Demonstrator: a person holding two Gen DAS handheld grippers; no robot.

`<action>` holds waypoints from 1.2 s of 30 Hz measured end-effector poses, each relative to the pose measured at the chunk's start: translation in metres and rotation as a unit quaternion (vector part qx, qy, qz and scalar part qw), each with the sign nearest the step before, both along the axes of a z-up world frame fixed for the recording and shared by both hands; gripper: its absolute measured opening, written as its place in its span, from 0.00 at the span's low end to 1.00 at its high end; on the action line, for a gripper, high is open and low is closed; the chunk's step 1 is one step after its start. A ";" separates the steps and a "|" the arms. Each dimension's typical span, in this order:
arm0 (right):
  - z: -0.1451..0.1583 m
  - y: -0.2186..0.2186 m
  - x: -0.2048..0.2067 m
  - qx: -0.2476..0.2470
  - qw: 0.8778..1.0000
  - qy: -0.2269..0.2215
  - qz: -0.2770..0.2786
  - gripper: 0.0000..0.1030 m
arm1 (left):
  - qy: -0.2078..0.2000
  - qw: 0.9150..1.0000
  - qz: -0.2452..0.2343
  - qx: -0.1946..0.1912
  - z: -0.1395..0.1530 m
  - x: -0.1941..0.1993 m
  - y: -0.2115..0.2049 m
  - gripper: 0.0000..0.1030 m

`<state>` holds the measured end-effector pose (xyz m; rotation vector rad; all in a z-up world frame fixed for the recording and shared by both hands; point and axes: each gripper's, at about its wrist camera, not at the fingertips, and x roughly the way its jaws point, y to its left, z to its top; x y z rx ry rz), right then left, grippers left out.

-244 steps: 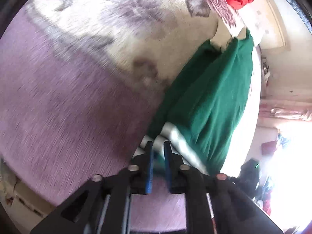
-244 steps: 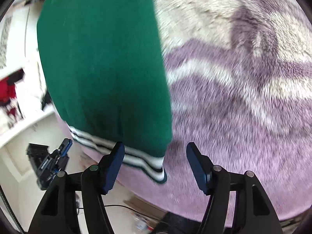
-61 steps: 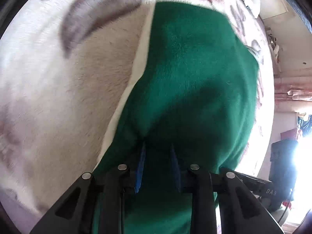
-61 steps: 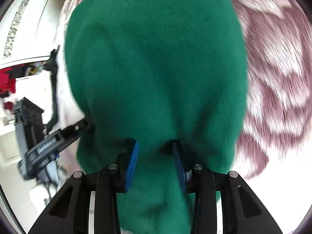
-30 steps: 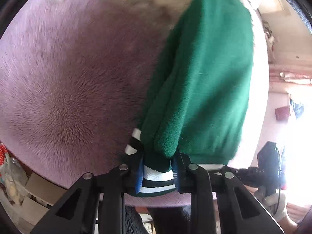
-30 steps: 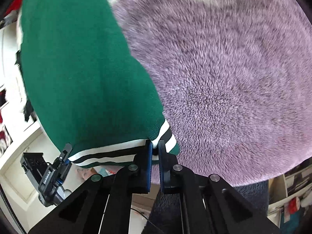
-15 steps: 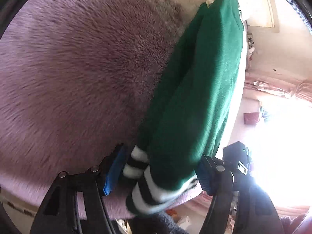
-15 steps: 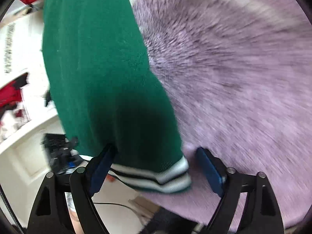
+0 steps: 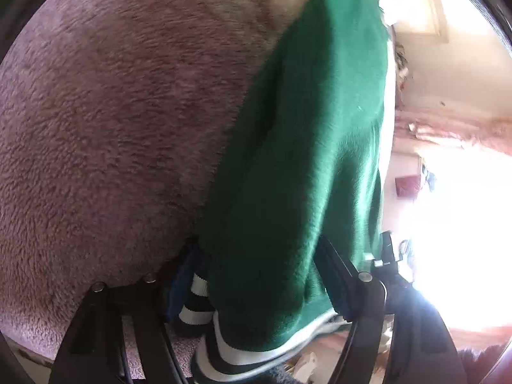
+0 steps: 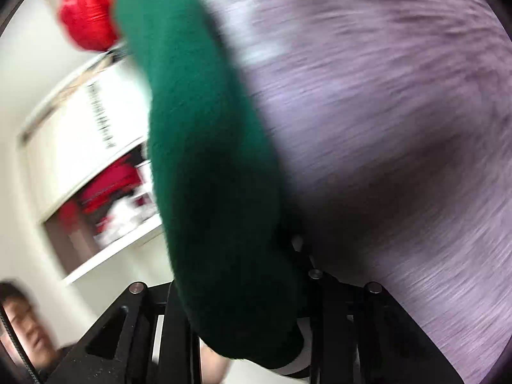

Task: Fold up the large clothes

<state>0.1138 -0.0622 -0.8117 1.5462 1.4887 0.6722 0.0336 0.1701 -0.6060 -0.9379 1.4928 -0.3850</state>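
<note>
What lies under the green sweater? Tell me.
The green sweater lies on a purple fuzzy blanket, which shows beside it. Whatever sits directly beneath the fabric is covered.

Green sweater (image 9: 307, 147) with black-and-white striped hem; mauve fleece blanket (image 9: 112, 128).

A thick dark-green knit garment (image 10: 211, 172) drapes over the right hand-held gripper (image 10: 256, 313), hiding its fingertips. Beside it spreads a fuzzy purple blanket (image 10: 400, 128); a blurred red bundle (image 10: 86, 19) sits beyond.
</note>
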 end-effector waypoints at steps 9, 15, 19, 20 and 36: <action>-0.034 0.035 0.007 -0.059 0.995 0.043 0.070 0.64 | -0.003 1.000 0.004 0.005 -0.005 0.024 -0.015 0.72; -0.011 0.064 -0.003 -0.071 0.995 0.012 0.071 0.38 | -0.055 0.997 0.005 0.047 0.028 0.017 -0.023 0.44; 0.011 0.074 -0.024 -0.082 0.995 0.024 0.042 0.23 | -0.064 0.996 0.011 0.056 0.055 0.011 -0.020 0.21; 0.020 0.078 -0.028 -0.089 0.995 0.025 0.039 0.22 | -0.066 0.996 0.013 0.053 0.059 0.007 -0.020 0.20; 0.203 0.065 0.028 -0.077 0.996 0.005 0.039 0.21 | -0.157 0.986 -0.007 0.051 0.232 0.087 -0.030 0.20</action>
